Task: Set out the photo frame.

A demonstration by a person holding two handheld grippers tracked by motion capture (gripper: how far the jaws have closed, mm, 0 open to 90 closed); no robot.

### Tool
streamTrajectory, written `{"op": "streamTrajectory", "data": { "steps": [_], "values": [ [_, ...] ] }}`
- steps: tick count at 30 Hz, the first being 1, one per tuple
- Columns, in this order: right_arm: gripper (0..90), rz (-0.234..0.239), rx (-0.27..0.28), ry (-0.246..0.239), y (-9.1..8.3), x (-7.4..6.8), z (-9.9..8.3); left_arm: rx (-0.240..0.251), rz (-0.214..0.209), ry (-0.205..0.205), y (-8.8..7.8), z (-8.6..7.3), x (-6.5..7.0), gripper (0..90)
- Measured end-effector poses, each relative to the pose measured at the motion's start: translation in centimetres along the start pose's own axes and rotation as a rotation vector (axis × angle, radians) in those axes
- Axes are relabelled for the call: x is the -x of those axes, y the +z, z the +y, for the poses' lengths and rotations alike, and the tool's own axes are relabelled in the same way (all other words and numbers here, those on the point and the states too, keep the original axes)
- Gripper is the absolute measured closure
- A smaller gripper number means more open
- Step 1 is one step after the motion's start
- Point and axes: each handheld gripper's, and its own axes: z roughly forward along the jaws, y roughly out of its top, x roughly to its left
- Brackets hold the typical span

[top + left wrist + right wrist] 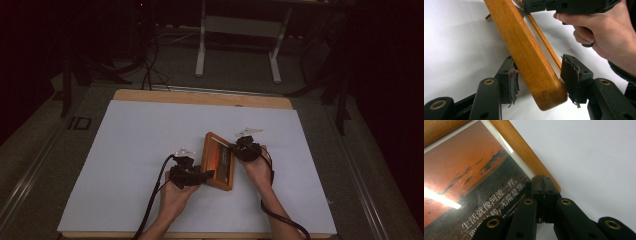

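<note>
While the wooden picture frame (218, 161) lies on the white surface (130, 150) between our 2 hands, our left claw (207, 175) reaches in at its near end and our right claw (234, 149) sits at its far right edge. Seen from the left gripper view, the rounded wooden corner of the frame (529, 62) stands between the 2 jaws of the left claw (539, 80): the right pad (570, 76) meets the corner's lower edge, while the left pad (511, 81) sits just beside the wood, and we cannot tell whether it presses. So we call this claw partly spread around the corner, not clearly pinching it. Beyond it, our right hand (604, 32) holds the other gripper above the frame's far side. Along the right gripper view, the right claw (545, 195) has its 2 jaws pressed together, tips up against the frame's wooden rail (524, 152), right where the rail borders the glass. Just left of that claw lies the framed print (469, 177), an orange sunset with white lettering. To its right is bare white surface (594, 157).
</note>
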Motion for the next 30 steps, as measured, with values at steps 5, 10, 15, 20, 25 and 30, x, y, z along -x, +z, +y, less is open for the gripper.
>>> {"op": "streamTrajectory", "data": {
  "steps": [5, 10, 15, 20, 25, 30],
  "values": [
    [90.0, 0.007, 0.002, -0.011, -0.2, 0.0, -0.1, -0.006, 0.018, -0.006, 0.1, 0.1, 0.1, 49.9],
    [87.8, 0.009, 0.018, -0.002, -1.0, 0.3, -0.6, -0.001, 0.029, -0.020, 0.4, 0.0, -0.2, 53.5],
    [86.2, -0.006, 0.024, -0.013, -2.2, 0.7, -1.4, 0.014, 0.033, -0.004, 0.4, 0.2, 0.3, 56.1],
    [83.4, -0.011, 0.082, 0.008, -4.5, 1.0, -2.0, 0.043, 0.049, 0.040, 0.4, 0.5, 1.3, 60.2],
    [80.2, -0.022, 0.148, -0.013, -7.5, 0.5, -1.8, 0.073, 0.063, 0.121, 0.6, 1.0, 3.2, 65.1],
    [79.8, -0.034, 0.223, -0.034, -10.7, 0.0, -1.5, 0.086, 0.089, 0.237, 0.9, 1.4, 5.3, 66.9]
  ]
}}
